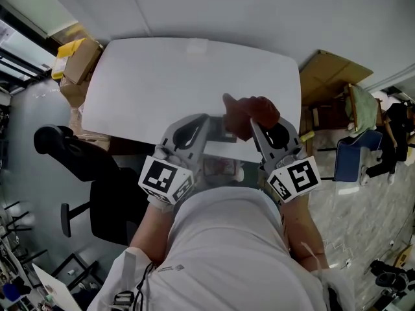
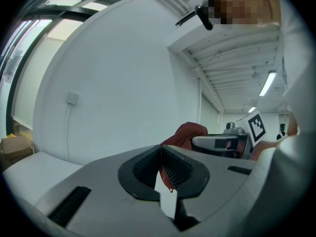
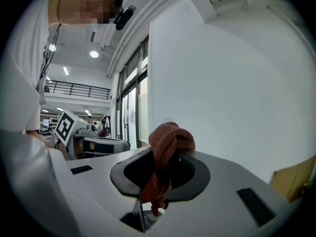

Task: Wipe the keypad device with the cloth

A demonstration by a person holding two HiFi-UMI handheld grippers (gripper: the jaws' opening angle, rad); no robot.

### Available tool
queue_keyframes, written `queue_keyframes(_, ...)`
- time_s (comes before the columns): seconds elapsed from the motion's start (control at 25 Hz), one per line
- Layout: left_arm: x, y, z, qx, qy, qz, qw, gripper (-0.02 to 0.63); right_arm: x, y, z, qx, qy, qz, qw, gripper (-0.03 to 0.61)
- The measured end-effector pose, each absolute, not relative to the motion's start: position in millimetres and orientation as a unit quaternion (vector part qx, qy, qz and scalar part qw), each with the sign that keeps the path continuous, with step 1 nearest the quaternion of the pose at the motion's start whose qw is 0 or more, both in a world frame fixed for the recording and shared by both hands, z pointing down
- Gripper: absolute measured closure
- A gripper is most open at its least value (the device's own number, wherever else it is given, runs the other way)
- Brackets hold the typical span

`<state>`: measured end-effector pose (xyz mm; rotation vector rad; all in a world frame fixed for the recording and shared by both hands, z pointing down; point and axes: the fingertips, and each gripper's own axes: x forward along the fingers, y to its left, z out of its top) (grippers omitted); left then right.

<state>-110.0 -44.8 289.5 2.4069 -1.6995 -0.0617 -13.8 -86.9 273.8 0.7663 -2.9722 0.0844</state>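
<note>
A rust-red cloth (image 1: 249, 112) is bunched between the jaws of my right gripper (image 1: 254, 126), over the near edge of the white table (image 1: 194, 83). In the right gripper view the cloth (image 3: 168, 139) bulges above the pads and hangs down between them, and the right gripper (image 3: 165, 158) is shut on it. My left gripper (image 1: 209, 119) sits just left of it, close to my chest. Its jaws (image 2: 161, 154) are shut with nothing in them. The cloth (image 2: 187, 131) shows behind them. A small pale object (image 1: 220, 167) lies between the grippers below the table edge; I cannot tell what it is.
Cardboard boxes (image 1: 78, 67) stand at the table's far left, and a black office chair (image 1: 84, 167) is on my left. On the right are flattened cardboard (image 1: 331, 76) and a blue chair (image 1: 356, 151). Both gripper views face a white wall.
</note>
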Motion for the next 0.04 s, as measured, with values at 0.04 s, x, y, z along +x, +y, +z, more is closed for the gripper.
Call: queue_keyframes(0.04,-111.3,-44.5,289.9,0.813,-0.574,-0.020,0.098,0.598,-14.8,-87.2,273.7,0.250,-0.967,0.027,0.036,0.502)
